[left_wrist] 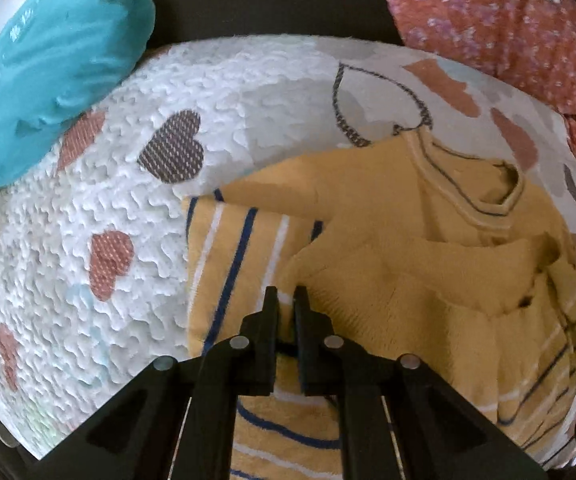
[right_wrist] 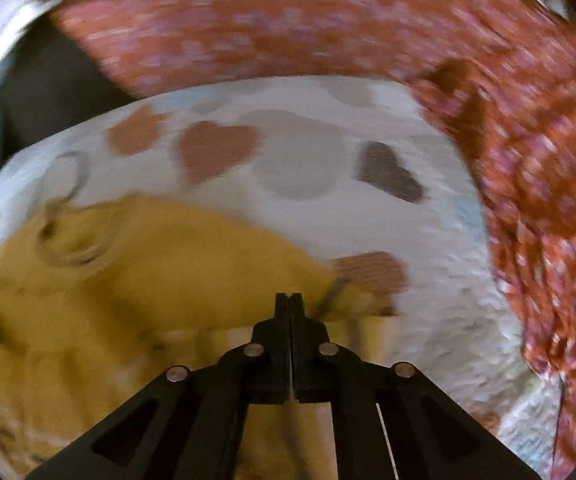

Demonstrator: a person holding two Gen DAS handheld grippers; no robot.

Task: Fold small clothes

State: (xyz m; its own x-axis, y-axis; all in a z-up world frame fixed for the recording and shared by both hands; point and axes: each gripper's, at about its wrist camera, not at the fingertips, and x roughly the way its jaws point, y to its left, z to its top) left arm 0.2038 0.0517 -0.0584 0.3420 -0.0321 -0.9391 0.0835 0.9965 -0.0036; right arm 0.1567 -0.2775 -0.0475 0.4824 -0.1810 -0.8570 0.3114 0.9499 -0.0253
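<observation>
Left wrist view: yellow striped knit sweater [left_wrist: 387,248] lies partly folded on a white textured bedspread with heart print [left_wrist: 100,184], filling the centre and lower right of the frame. Neckline at upper right, striped body running down to the lower centre, so the long axis goes roughly lower centre to upper right. A plain yellow panel is already turned over the stripes.

Left hand-held gripper [left_wrist: 286,294]: jaws a narrow slot apart, tips right at the edge of the folded-over panel. Whether cloth sits in the slot — cannot tell.

Right wrist view (motion-blurred): right hand-held gripper [right_wrist: 289,300] has its jaws pressed together, tips at the right-hand edge of the sweater [right_wrist: 128,280]; a pinch on cloth cannot be confirmed. Garment spreads left and below from these tips.

Judgement: the left gripper is nearer the garment's middle, the right one works its outer edge; the next fold likely turns across the long axis.

Surroundings: teal pillow [left_wrist: 56,68] upper left, rust floral fabric [left_wrist: 507,28] upper right.
</observation>
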